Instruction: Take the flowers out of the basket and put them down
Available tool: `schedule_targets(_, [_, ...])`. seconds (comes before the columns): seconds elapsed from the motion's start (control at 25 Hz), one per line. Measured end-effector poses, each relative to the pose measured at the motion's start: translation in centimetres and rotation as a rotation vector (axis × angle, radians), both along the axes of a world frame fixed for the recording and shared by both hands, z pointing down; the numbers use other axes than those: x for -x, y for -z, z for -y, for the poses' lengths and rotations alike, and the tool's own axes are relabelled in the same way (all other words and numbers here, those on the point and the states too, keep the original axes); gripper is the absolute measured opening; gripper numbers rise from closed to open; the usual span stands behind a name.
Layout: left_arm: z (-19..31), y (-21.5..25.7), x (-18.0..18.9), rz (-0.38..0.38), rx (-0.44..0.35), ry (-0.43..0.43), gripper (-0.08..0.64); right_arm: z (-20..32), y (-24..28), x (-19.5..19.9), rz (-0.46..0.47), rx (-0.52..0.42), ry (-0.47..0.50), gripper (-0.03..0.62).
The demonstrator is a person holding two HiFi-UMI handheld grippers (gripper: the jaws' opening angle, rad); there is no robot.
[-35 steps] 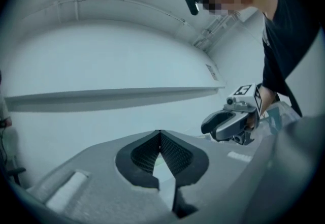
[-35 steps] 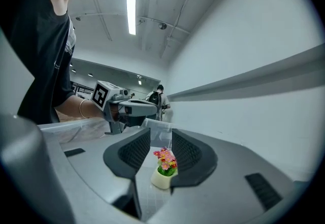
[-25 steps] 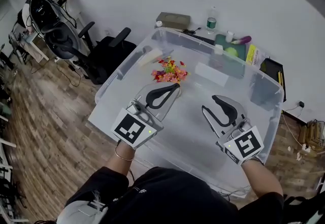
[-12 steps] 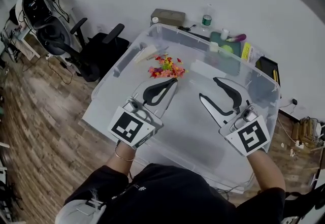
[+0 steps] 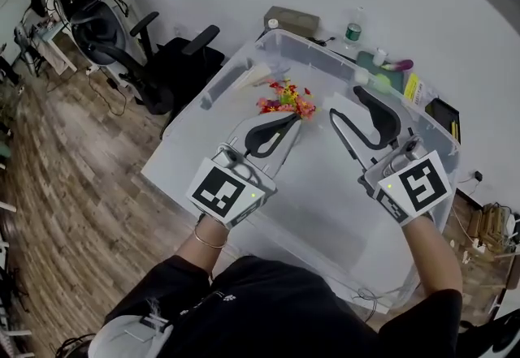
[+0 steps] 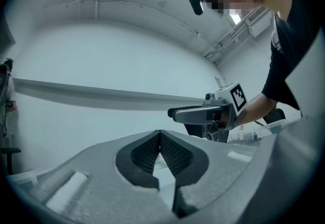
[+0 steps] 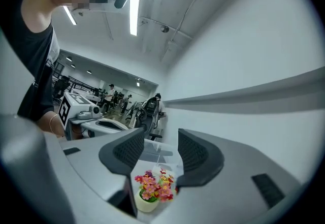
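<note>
Head view: flowers (image 5: 286,98) sit in the clear bin (image 5: 317,186), upper centre, just beyond the left tongs (image 5: 292,121).

Left gripper view: left tongs (image 6: 160,135) are pressed together, empty.

Right gripper view: right tongs (image 7: 161,149) stand apart, having just been opening. The flowers (image 7: 152,187) show at lower centre, unclamped.

The left tongs (image 6: 160,135) are closed, nothing between them, facing a white wall (image 6: 101,60); a forearm (image 6: 260,103) shows at right.

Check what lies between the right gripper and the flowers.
Only bare top of the clear bin separates the right gripper from the flowers, per the head view.
</note>
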State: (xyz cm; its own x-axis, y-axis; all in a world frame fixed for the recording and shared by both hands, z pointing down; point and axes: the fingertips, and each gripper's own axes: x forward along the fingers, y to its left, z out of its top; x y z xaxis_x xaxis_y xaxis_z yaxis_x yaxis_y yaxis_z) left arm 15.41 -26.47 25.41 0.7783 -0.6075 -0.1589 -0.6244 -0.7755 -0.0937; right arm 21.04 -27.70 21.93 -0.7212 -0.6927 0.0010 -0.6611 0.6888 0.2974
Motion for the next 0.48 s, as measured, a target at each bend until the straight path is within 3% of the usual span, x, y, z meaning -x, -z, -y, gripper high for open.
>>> schedule_targets(0.48, [0.8, -0.5, 0.7, 0.024, 0.02, 0.067, 0.003, 5.0, -5.7, 1.6, 0.064, 0.19, 0.021, 0.229])
